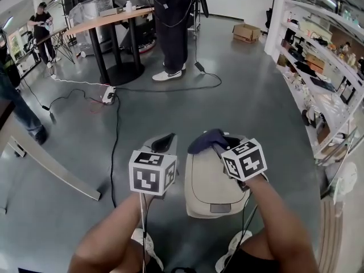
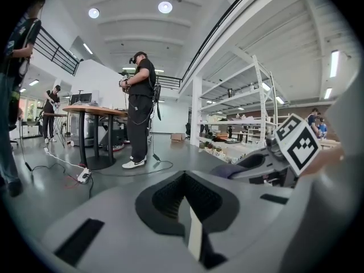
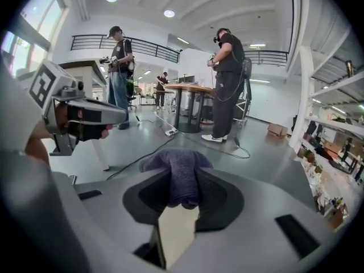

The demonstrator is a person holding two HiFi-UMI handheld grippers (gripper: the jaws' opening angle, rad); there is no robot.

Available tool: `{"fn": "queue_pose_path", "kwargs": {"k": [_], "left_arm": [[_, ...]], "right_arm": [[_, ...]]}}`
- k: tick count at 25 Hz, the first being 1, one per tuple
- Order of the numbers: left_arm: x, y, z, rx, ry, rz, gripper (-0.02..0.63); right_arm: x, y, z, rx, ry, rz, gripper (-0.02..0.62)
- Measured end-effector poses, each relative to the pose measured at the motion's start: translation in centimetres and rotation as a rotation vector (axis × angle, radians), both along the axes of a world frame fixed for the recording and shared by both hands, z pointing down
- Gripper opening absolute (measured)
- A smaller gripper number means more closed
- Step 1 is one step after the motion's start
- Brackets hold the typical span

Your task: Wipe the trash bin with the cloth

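In the head view, the beige trash bin [image 1: 210, 189] stands on the grey floor [image 1: 256, 112] near me, lid shut over its contents. My right claw [image 1: 219, 144] holds the purple cloth [image 1: 205, 140] at the bin's far edge. My left claw [image 1: 164, 143] hangs just left. Open floor lies beyond, shelves [image 1: 318, 84] on the right, a cable [image 1: 115, 147] on the left.

In the left gripper view, the claw is pinched together, empty.

In the right gripper view, the claw is clamped on the cloth.

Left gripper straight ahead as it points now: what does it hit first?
Nothing near, it seems: the left gripper, shut and empty, points out across the floor, right of the standing person. Depth is unclear.
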State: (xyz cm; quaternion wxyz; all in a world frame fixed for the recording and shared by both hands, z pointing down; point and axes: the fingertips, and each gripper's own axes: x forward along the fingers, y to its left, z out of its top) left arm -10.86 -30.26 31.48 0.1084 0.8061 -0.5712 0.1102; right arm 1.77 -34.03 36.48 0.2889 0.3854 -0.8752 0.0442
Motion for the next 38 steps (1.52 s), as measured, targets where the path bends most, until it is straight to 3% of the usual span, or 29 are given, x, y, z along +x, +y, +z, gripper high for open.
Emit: {"fn": "queue_pose_path", "kwargs": {"k": [8, 11, 14, 38], "left_arm": [[-1.1, 0.4, -0.1, 0.008, -0.031, -0.010, -0.003], [-1.3, 0.4, 0.0, -0.007, 0.004, -0.010, -0.003], [-1.3, 0.5, 0.2, -0.041, 0.064, -0.012, -0.003], [2.0, 0.5, -0.9, 0.000, 0.029, 0.043, -0.003]], "right_arm": [[-4.5, 2.7, 2.0, -0.063, 0.073, -0.138, 0.097], [-4.6, 2.8, 3.8, -0.102, 0.124, -0.151, 0.097], [-3.7, 2.5, 4.6, -0.139, 0.135, -0.136, 0.097], [4.3, 1.1, 4.6, -0.153, 0.121, -0.016, 0.097]]}}
